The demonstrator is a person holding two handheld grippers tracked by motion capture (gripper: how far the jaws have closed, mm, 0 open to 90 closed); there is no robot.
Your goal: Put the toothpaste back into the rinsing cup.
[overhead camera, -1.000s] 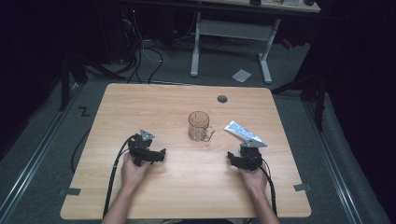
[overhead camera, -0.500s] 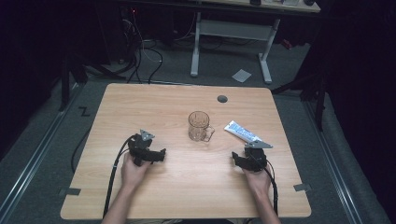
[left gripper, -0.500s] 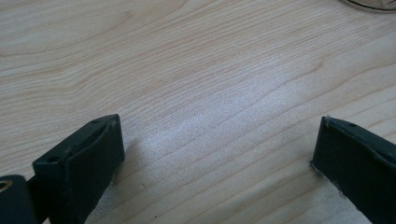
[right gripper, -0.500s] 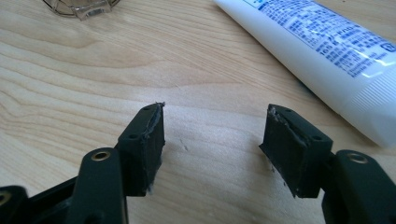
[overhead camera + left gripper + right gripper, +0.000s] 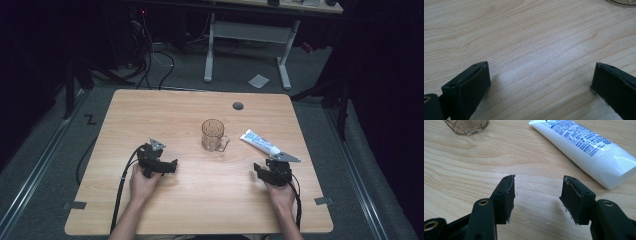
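A clear glass mug [image 5: 214, 135] stands near the middle of the wooden table [image 5: 200, 210], its handle to the right. A white toothpaste tube [image 5: 260, 142] lies to the right of it, cap end nearer me. My left gripper [image 5: 171, 165] rests on the table left of the mug, open, with bare wood between its jaws [image 5: 541, 75]. My right gripper [image 5: 264, 169] sits just in front of the tube, open. Its jaws have just been closing with nothing between them [image 5: 537, 187]. The tube [image 5: 579, 147] lies ahead to its right and the mug's base [image 5: 466, 126] to its upper left.
A round grey grommet [image 5: 238, 106] sits near the table's far edge. Black cables trail from both grippers off the near edge. Beyond the table stand a white desk frame [image 5: 250, 32], floor cables and a sheet of paper [image 5: 258, 80].
My right gripper has shifted slightly to the right, in front of the tube's cap. The left gripper, mug and tube have not moved.
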